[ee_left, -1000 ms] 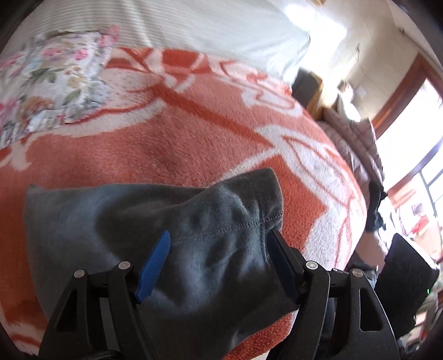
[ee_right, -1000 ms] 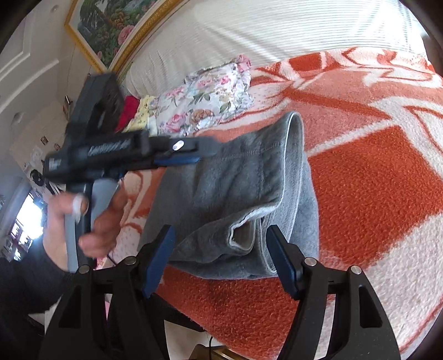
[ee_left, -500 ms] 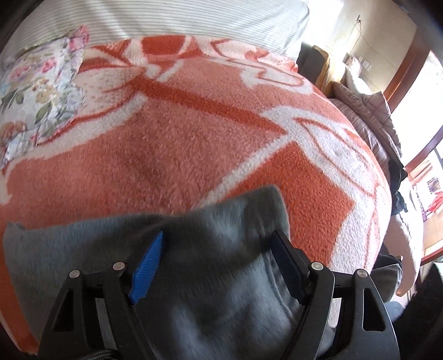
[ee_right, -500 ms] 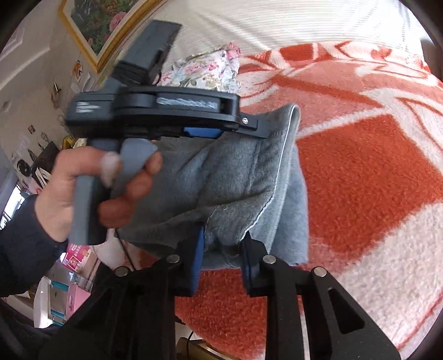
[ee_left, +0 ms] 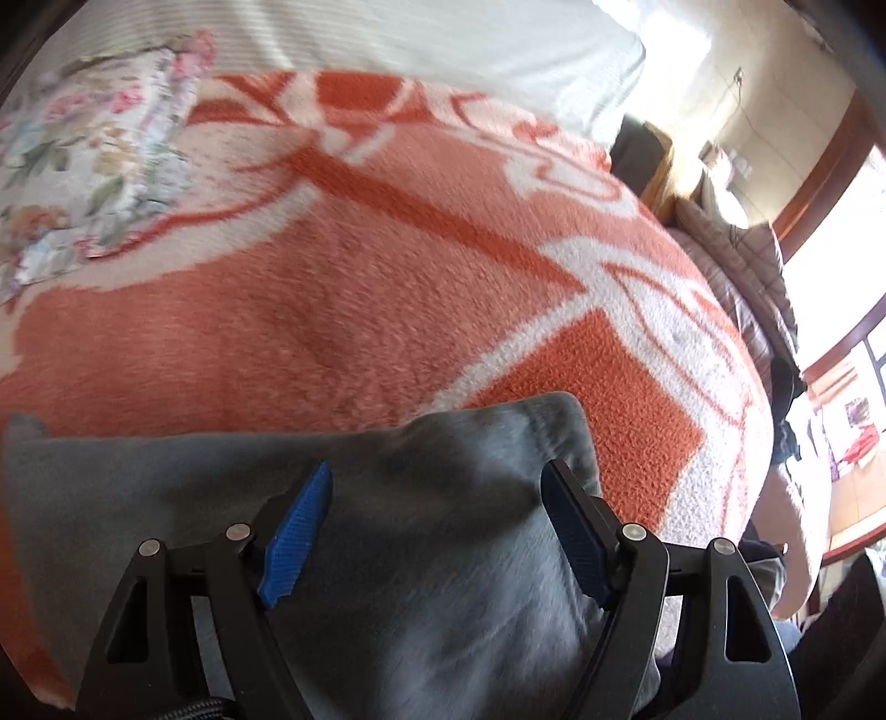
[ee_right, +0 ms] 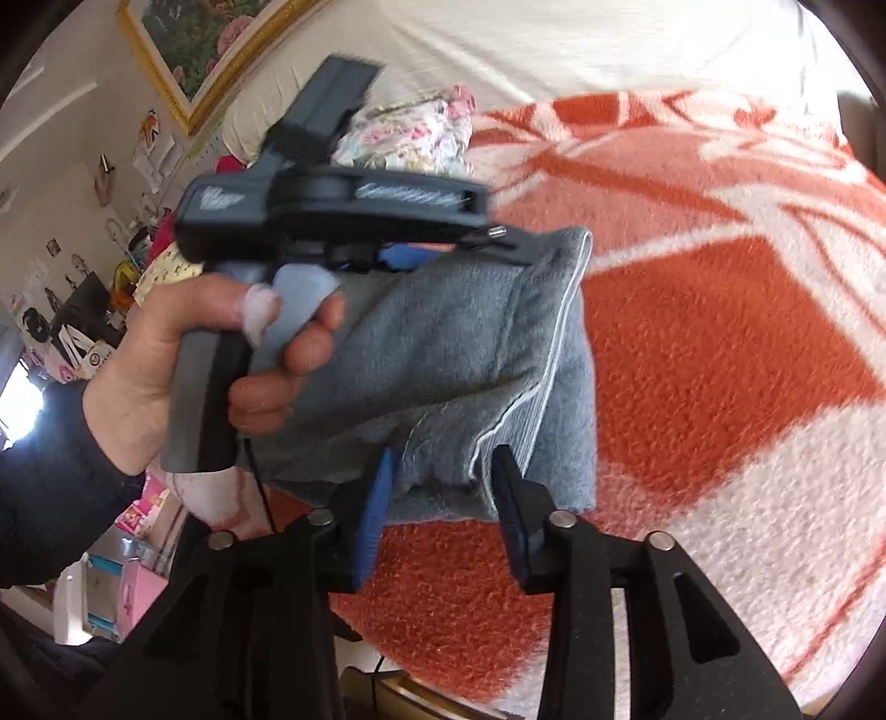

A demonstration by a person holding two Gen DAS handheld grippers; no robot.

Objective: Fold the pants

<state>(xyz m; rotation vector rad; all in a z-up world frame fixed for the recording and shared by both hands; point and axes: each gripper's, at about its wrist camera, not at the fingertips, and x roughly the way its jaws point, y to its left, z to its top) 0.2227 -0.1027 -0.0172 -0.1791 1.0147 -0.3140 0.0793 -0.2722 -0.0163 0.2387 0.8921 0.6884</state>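
Observation:
The grey fleece pants [ee_left: 432, 559] lie folded in a thick bundle near the front edge of the bed, on an orange and white blanket [ee_left: 343, 310]. My left gripper [ee_left: 437, 498] is open, its fingers spread wide just over the top of the bundle. In the right wrist view the pants [ee_right: 476, 354] show a pale seam along the fold. My right gripper [ee_right: 443, 476] is partly open around the bundle's near corner, with the fabric between the fingers. The left gripper body and the hand [ee_right: 221, 343] holding it hover over the bundle's left side.
A floral pillow [ee_left: 94, 171] lies at the back left of the bed, before a white striped cover [ee_left: 387, 39]. A sofa with cushions [ee_left: 742, 266] stands to the right of the bed. A framed painting [ee_right: 205, 50] hangs on the wall.
My right gripper was open, shut on the bundle's corner half a second ago, and has now opened partway. My left gripper stayed open over the pants and shifted slightly.

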